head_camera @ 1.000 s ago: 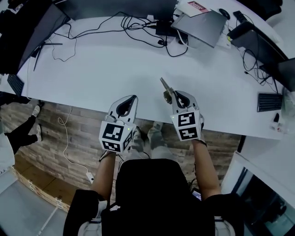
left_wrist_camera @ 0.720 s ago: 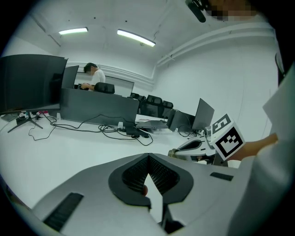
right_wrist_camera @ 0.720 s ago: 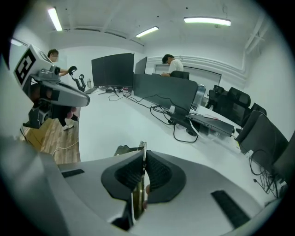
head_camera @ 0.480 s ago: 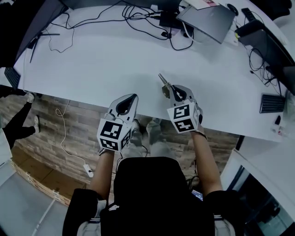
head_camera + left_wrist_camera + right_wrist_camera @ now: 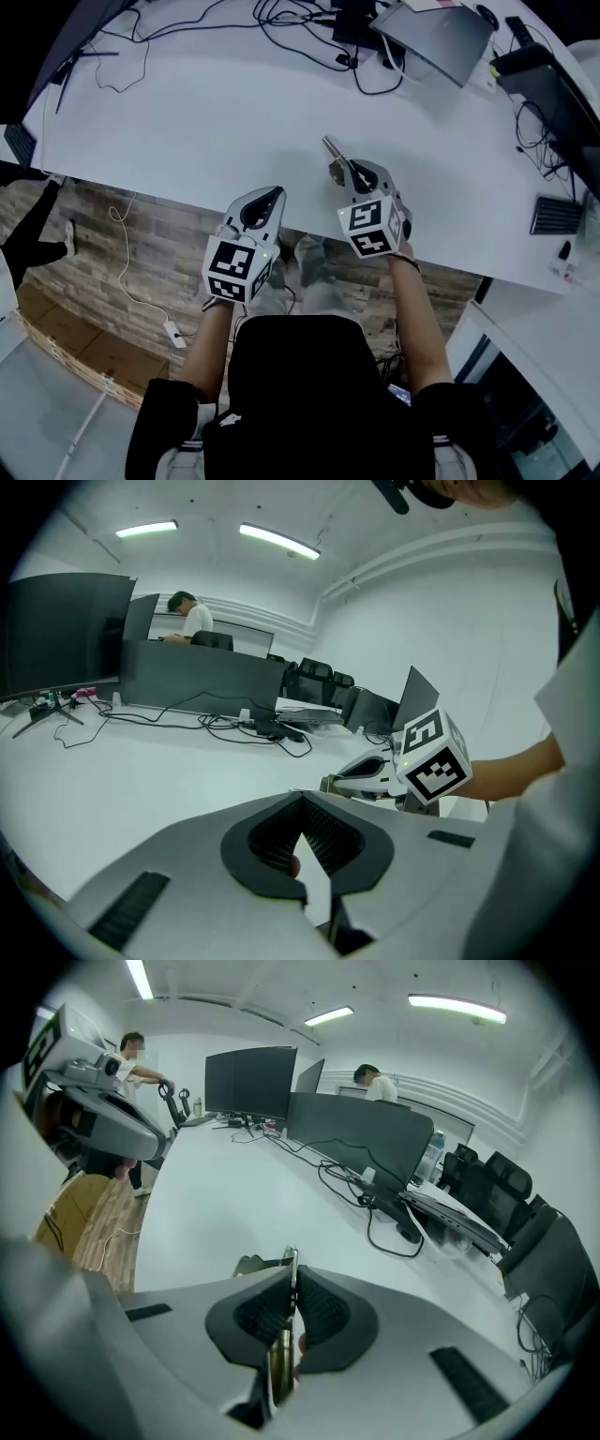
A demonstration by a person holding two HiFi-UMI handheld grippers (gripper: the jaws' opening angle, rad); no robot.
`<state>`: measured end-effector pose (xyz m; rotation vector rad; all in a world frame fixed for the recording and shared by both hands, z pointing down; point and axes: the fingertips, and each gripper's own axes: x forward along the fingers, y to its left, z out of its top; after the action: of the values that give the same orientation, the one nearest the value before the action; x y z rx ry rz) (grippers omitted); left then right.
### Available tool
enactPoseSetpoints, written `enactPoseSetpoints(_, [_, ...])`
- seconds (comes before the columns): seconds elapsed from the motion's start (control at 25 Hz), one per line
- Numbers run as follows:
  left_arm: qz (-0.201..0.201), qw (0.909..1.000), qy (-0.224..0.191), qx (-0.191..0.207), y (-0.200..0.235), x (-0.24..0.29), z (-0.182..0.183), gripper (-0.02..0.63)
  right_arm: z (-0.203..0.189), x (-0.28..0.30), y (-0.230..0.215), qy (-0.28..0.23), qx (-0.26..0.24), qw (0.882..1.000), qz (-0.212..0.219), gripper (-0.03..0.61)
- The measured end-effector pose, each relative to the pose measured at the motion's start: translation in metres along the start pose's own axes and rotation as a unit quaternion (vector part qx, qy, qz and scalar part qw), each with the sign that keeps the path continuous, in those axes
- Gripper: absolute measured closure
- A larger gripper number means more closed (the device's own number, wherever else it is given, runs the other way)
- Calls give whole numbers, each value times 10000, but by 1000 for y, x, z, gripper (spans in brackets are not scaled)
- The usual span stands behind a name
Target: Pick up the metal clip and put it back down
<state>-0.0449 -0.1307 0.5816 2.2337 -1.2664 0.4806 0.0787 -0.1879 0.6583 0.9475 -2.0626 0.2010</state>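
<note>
Clip (image 5: 281,1358) pinched edge-on in right gripper (image 5: 294,1274), jaws closed tight on it, probably so flat body meets white desk (image 5: 187,112) squarely. Clip over desk near front edge; contact unclear. Left gripper (image 5: 302,803) jaws meet at tips, empty, parked aside. Clip thin, silvery, brassy rearward, handle poking past tips.

table: long white desktop (image 5: 187,122) | far side: tangled black cables (image 5: 309,23), closed grey laptop (image 5: 441,37) just beside them | right end: black keyboard (image 5: 553,214) | below: brown wood-plank floor (image 5: 141,244), thin white cord (image 5: 127,277) lying on it
</note>
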Motion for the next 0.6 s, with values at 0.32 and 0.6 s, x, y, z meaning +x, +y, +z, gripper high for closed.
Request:
enactPoseSetpoints(0.32, [-35, 9999, 77, -96, -3, 6, -8, 604, -5, 7, -1, -10, -214, 9997, -92, 552])
enactPoseSetpoints(0.6, [-25, 9998, 200, -93, -4, 11, -19, 604, -11, 12, -2, 53, -317, 9994, -142, 552])
